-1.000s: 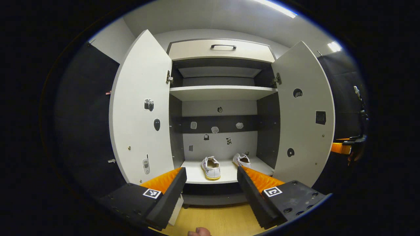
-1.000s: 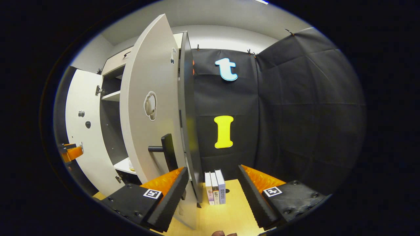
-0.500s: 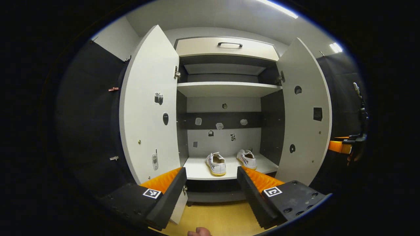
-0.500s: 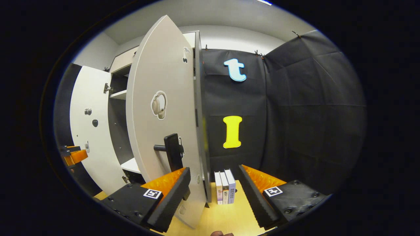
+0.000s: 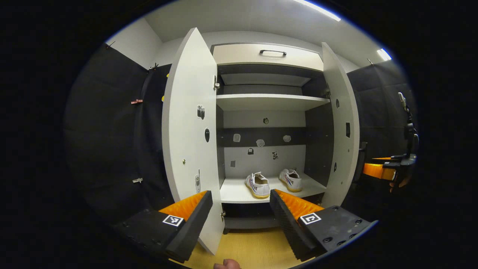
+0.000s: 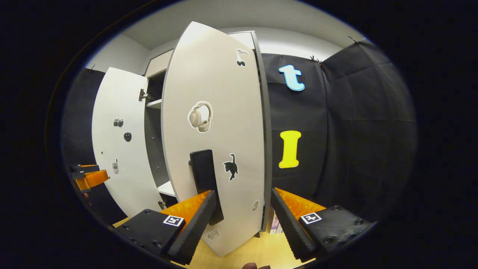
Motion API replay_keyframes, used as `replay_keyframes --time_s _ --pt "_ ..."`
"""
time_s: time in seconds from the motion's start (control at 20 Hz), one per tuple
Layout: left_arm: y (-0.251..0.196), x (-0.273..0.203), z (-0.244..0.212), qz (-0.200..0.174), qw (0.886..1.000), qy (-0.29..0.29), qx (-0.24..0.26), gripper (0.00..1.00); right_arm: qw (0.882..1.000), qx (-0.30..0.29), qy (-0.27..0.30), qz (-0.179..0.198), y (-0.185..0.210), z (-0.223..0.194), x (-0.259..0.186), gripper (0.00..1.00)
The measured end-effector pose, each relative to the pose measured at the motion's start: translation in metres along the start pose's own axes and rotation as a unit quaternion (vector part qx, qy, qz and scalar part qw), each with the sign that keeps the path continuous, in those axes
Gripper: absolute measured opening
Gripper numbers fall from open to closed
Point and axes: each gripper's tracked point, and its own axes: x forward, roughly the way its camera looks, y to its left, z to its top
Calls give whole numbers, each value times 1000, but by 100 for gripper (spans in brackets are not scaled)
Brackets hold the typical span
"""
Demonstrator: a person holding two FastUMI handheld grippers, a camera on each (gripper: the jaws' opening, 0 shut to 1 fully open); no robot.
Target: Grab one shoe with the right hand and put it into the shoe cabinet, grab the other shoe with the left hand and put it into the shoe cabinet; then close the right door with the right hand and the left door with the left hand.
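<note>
Two white shoes stand side by side on the cabinet's lower shelf (image 5: 235, 192), one (image 5: 257, 185) to the left of the other (image 5: 292, 180). The left door (image 5: 190, 142) stands wide open. In the left gripper view the right door (image 5: 341, 130) is swung partway in and looks almost edge-on. My left gripper (image 5: 241, 213) is open and empty, out in front of the cabinet. My right gripper (image 6: 242, 213) is open at the right door's outer face (image 6: 216, 112), with its left finger just below the black handle (image 6: 205, 179). I cannot tell if it touches.
A drawer with a dark handle (image 5: 272, 52) tops the cabinet, above an upper shelf (image 5: 269, 101). The right gripper (image 5: 375, 170) shows beyond the right door, and the left gripper (image 6: 89, 175) shows by the left door (image 6: 119, 149). Books (image 6: 274, 224) stand on the wooden floor (image 6: 257, 246).
The right door has swung steadily toward the cabinet, showing more of its outer face to the right gripper. The shoes have not moved. Both grippers stay open.
</note>
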Motion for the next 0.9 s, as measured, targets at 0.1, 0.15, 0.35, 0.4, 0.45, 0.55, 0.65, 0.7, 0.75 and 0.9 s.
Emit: replay_keyframes --time_s 0.1,0.15,0.35,0.4,0.45,0.55,0.65,0.7,0.75,0.9 --pt "6 -3 1 3 1000 -1 1 97 1000 9 6 13 15 -3 3 98" --pt "9 -4 1 5 1000 -2 1 97 1000 12 5 17 22 -3 4 98" --pt "25 -14 3 15 1000 -5 2 97 999 21 -16 34 41 8 -2 97" --pt "31 -16 4 19 1000 -6 1 97 999 26 -21 37 44 9 -4 98" --pt "36 -19 4 22 1000 -7 0 97 999 25 -25 36 45 11 -7 97" --pt "47 -24 6 28 1000 -10 0 97 999 -3 -34 20 41 10 -11 98" --pt "56 -29 9 29 999 -12 4 97 999 -24 -36 -1 36 5 -16 98" --pt "63 -32 12 32 999 -15 7 97 1000 -11 -28 4 40 0 -18 98" --pt "70 -34 12 35 999 -17 10 97 1000 8 -21 10 47 -4 -21 98" --pt "94 -36 12 47 999 -16 12 97 1000 19 -18 -4 45 -5 -29 98"
